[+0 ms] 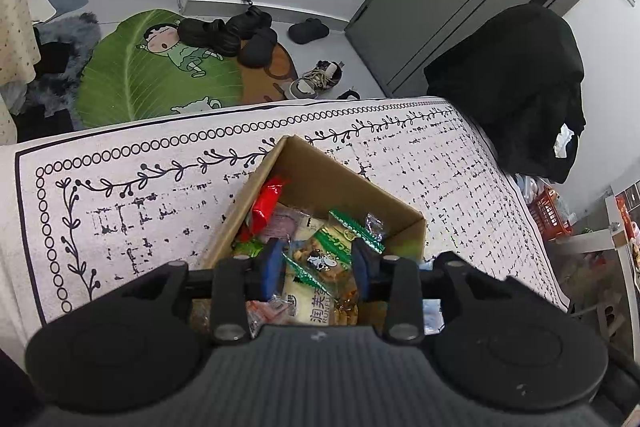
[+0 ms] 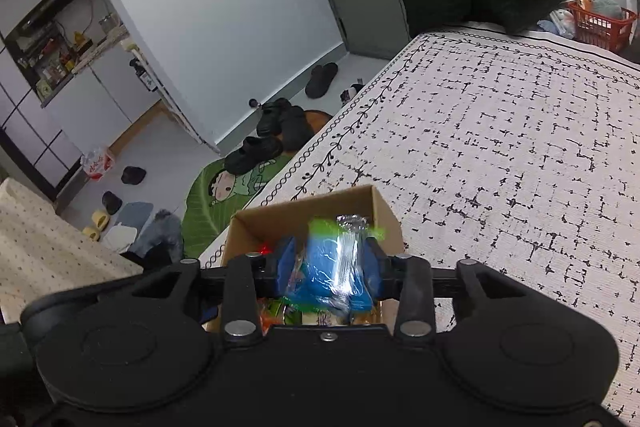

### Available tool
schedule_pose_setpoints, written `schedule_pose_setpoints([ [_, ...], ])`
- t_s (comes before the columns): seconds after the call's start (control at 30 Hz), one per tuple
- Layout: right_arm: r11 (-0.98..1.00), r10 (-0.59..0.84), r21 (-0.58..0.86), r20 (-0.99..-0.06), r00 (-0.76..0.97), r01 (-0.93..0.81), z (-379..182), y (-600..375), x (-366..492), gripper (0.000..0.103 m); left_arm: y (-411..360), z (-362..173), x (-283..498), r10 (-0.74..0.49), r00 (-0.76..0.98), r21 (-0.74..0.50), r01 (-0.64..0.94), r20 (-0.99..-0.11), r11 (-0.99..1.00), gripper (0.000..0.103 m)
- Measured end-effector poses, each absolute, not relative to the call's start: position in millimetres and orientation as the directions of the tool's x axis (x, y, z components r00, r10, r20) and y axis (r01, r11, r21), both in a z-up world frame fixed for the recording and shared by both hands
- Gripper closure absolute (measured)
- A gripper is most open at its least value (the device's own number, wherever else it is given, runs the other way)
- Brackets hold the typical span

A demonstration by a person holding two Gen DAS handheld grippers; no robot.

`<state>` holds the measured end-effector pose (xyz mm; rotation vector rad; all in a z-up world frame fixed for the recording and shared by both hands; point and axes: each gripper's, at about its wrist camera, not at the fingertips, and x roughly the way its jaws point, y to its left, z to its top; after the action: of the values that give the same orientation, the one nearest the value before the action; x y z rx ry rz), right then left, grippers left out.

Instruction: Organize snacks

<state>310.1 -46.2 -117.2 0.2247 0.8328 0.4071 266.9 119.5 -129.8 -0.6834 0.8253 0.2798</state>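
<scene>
Both of your grippers are over the cardboard box on the patterned tablecloth, and each one grips a snack. Your left gripper is closed on a green-edged packet just above the other snacks in the box, beside the red packet. Your right gripper pinches a blue packet (it is blurred, so I cannot read its kind). I judge that you are placing. Lower each packet to a free spot, keep the fingers inside the box walls, and open only when the packet rests, so that nothing slides out over the low rim.
</scene>
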Motion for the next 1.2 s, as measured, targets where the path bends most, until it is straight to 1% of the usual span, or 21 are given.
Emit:
schedule_pose_setpoints([
  [0.13, 0.906, 0.42, 0.351, -0.676, 0.606, -0.237, -116.5, -59.2, 305.5, 0.061, 114.0, -127.1, 268.2, -0.015, 0.657, -0.434, -0.481, -0.754, 0.762, 0.052],
  [0.2, 0.909, 0.412, 0.355, -0.682, 0.605, -0.219, -116.2, -67.3, 302.2, 0.06, 108.9, -124.3, 269.0, -0.014, 0.659, -0.427, -0.471, -0.752, 0.772, 0.042],
  [0.23, 0.911, 0.407, 0.354, -0.684, 0.605, -0.212, -115.7, -71.7, 299.9, 0.06, 106.7, -122.9, 269.3, -0.012, 0.659, -0.421, -0.466, -0.752, 0.778, 0.039],
  [0.3, 0.914, 0.398, 0.355, -0.69, 0.605, -0.196, -116.0, -80.6, 296.2, 0.06, 103.7, -120.2, 268.7, -0.006, 0.66, -0.413, -0.464, -0.751, 0.783, 0.027],
  [0.4, 0.917, 0.388, 0.359, -0.699, 0.601, -0.173, -116.1, -93.9, 290.7, 0.057, 99.3, -114.4, 266.6, 0.012, 0.656, -0.391, -0.464, -0.754, 0.795, 0.019],
  [0.57, 0.916, 0.384, 0.369, -0.697, 0.605, -0.155, -109.2, -112.2, 279.8, 0.051, 89.8, -102.2, 255.5, 0.01, 0.653, -0.365, -0.436, -0.757, 0.823, 0.013],
  [0.77, 0.91, 0.396, 0.381, -0.678, 0.62, -0.165, -91.8, -126.0, 264.0, 0.038, 77.7, -81.2, 239.1, 0.018, 0.655, -0.324, -0.397, -0.756, 0.859, 0.008],
  [0.87, 0.905, 0.407, 0.387, -0.663, 0.628, -0.178, -81.9, -131.5, 255.1, 0.032, 70.7, -69.1, 230.9, 0.026, 0.655, -0.299, -0.38, -0.756, 0.875, 0.007],
  [0.93, 0.903, 0.411, 0.388, -0.651, 0.638, -0.185, -75.2, -134.7, 247.7, 0.026, 65.6, -60.5, 224.5, 0.029, 0.661, -0.287, -0.364, -0.75, 0.886, 0.007],
  [1.0, 0.901, 0.413, 0.39, -0.642, 0.646, -0.188, -70.1, -139.1, 241.6, 0.023, 60.0, -53.0, 218.0, 0.031, 0.666, -0.272, -0.347, -0.746, 0.898, 0.006],
  [1.07, 0.901, 0.413, 0.388, -0.635, 0.653, -0.192, -65.3, -144.0, 235.6, 0.022, 54.9, -46.7, 211.7, 0.032, 0.67, -0.254, -0.325, -0.742, 0.911, 0.005],
  [1.1, 0.902, 0.411, 0.386, -0.632, 0.657, -0.193, -63.0, -146.4, 232.5, 0.022, 52.3, -43.3, 207.9, 0.032, 0.672, -0.245, -0.313, -0.74, 0.918, 0.003],
  [1.2, 0.904, 0.406, 0.38, -0.623, 0.668, -0.196, -56.3, -154.4, 222.5, 0.019, 47.1, -35.0, 198.9, 0.037, 0.675, -0.219, -0.291, -0.737, 0.931, 0.002],
])
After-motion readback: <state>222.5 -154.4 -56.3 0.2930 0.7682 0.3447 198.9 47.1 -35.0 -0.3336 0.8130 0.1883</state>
